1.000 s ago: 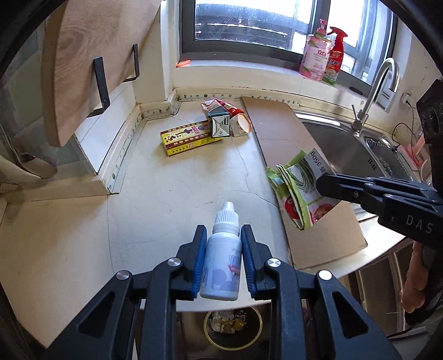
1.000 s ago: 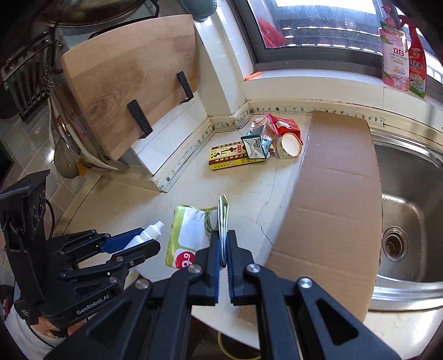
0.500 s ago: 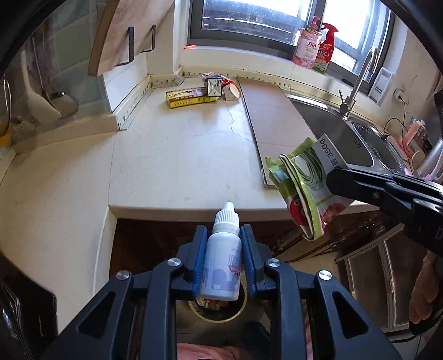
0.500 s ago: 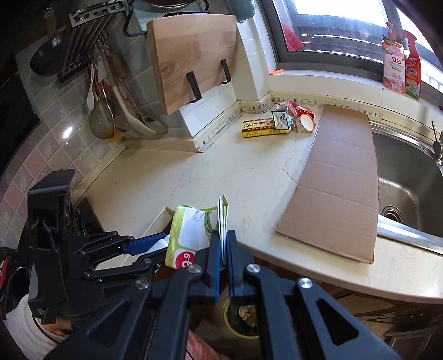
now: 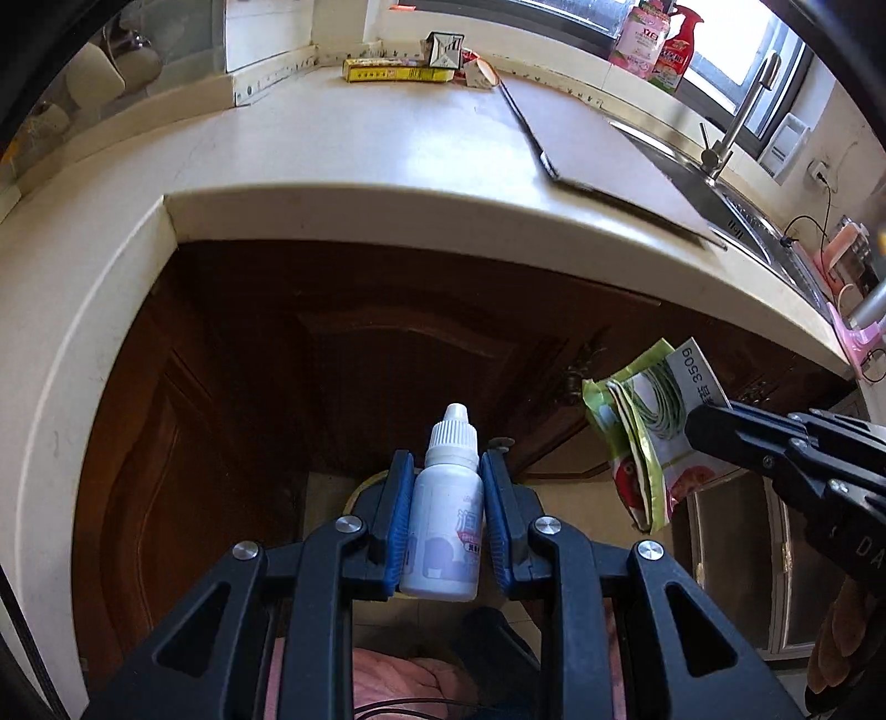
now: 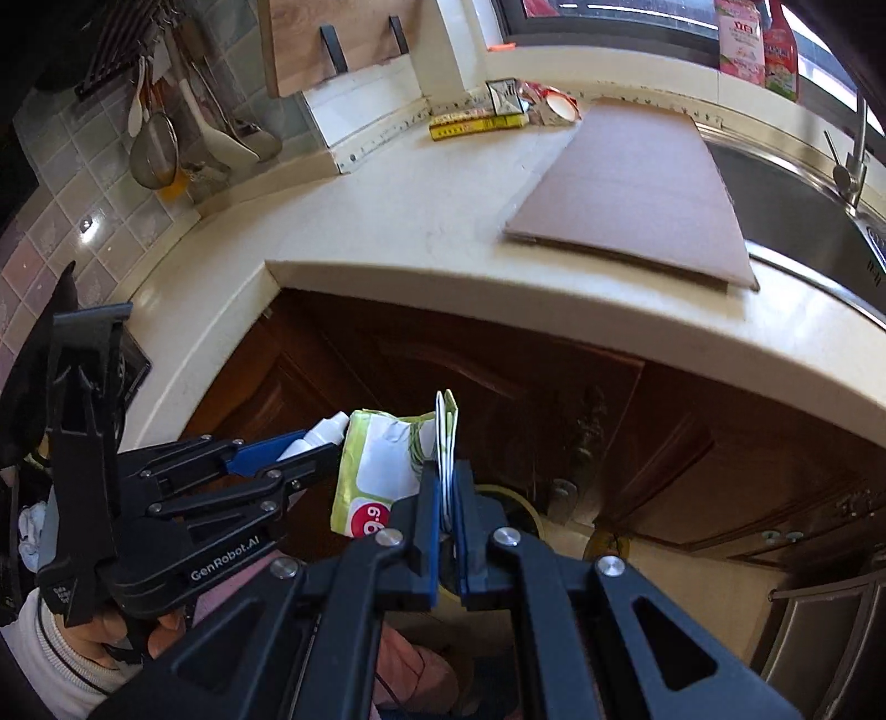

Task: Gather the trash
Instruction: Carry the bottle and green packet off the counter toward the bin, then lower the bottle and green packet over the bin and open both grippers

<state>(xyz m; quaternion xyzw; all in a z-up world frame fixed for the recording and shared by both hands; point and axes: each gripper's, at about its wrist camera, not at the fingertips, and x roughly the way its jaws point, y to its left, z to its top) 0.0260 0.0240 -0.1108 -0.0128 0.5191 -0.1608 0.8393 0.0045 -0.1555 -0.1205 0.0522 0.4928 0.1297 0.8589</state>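
My left gripper (image 5: 446,471) is shut on a small white dropper bottle (image 5: 446,509), which stands upright between the blue pads. My right gripper (image 6: 446,482) is shut on the edge of a folded green snack bag (image 6: 382,465). Both hang below the counter edge, in front of the brown cabinet doors (image 5: 387,354). In the left wrist view the bag (image 5: 648,437) and right gripper (image 5: 698,429) sit to the right. The right wrist view shows the left gripper (image 6: 310,443) and bottle (image 6: 326,429) at left. A yellow-rimmed bin (image 6: 529,504) on the floor is mostly hidden behind the fingers.
On the counter (image 5: 387,216) lie a yellow box (image 5: 396,71), a small carton (image 5: 443,49), a tipped paper cup (image 5: 480,72) and a cardboard sheet (image 5: 598,144). The sink (image 5: 720,183) is at right. Pink clothing of the person shows below the grippers.
Both grippers drew back from over the counter and sank below its edge, in front of the cabinet. Each kept its hold: bottle in the left, bag in the right.
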